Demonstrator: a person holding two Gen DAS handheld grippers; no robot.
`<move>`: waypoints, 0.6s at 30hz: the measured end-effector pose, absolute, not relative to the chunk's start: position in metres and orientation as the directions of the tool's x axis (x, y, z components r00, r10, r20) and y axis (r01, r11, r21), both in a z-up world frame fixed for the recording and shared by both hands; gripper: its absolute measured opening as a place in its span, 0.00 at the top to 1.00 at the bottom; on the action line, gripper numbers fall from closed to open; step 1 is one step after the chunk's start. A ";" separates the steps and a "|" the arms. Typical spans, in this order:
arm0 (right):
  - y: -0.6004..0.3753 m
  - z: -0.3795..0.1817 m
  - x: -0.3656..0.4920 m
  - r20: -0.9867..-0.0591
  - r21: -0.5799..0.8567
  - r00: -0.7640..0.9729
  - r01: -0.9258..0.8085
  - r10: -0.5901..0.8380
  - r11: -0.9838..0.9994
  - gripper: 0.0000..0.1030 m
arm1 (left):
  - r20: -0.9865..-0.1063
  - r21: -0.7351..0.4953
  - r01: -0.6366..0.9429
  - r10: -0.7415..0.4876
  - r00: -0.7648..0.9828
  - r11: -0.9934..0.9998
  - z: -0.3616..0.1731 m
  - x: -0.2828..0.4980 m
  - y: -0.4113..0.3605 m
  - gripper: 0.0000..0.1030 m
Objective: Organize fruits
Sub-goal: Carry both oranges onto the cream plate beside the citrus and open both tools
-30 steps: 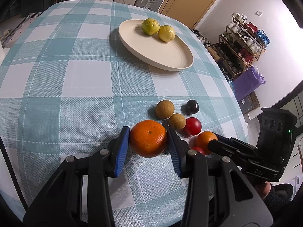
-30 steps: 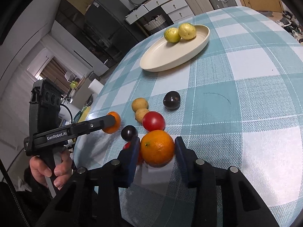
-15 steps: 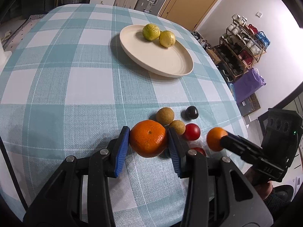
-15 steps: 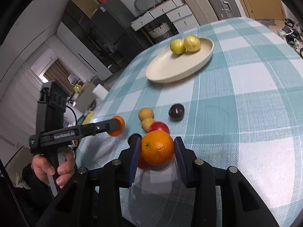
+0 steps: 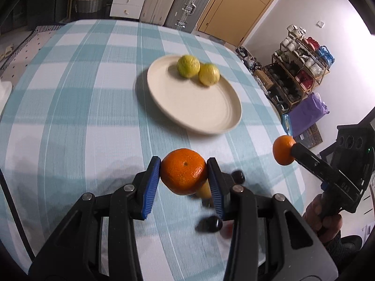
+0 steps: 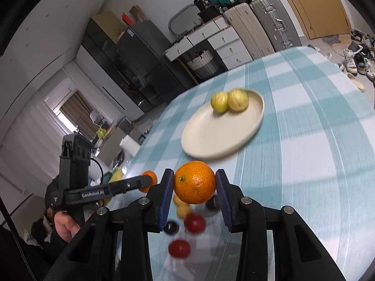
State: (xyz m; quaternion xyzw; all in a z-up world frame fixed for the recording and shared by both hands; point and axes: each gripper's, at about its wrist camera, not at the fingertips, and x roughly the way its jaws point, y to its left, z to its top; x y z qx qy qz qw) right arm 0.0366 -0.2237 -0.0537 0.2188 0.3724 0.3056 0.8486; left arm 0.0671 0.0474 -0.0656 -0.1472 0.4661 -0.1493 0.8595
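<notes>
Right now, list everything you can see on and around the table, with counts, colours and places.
oranges: two, orange, one clamped in each gripper above the table
yellow-green fruits: two, touching, on the plate's far side
plate: one, cream, mid-table
red fruits: two, near table edge
dark fruits: at least two, beside the red ones
tan fruits: two, blurred
tablecloth: teal-white check
suitcases: two, silver, beyond the table
left hand-held gripper: shut on orange
right hand-held gripper: shut on orange
</notes>
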 end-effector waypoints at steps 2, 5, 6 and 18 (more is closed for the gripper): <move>-0.223 -0.049 0.050 -0.495 0.598 0.537 -0.360 0.683 0.716 0.64 | -0.752 -0.393 0.122 -0.395 0.528 0.911 -0.059 0.078 0.047 0.64; -0.219 -0.045 0.070 -0.494 0.599 0.535 -0.363 0.685 0.714 0.64 | -0.745 -0.393 0.132 -0.399 0.534 0.910 -0.051 0.095 0.044 0.64; -0.219 -0.044 0.074 -0.492 0.599 0.535 -0.365 0.687 0.713 0.64 | -0.743 -0.393 0.135 -0.400 0.536 0.910 -0.049 0.100 0.043 0.64; -0.207 -0.033 0.146 -0.495 0.596 0.552 -0.347 0.672 0.724 0.64 | -0.743 -0.387 0.139 -0.398 0.538 0.911 -0.037 0.171 0.031 0.64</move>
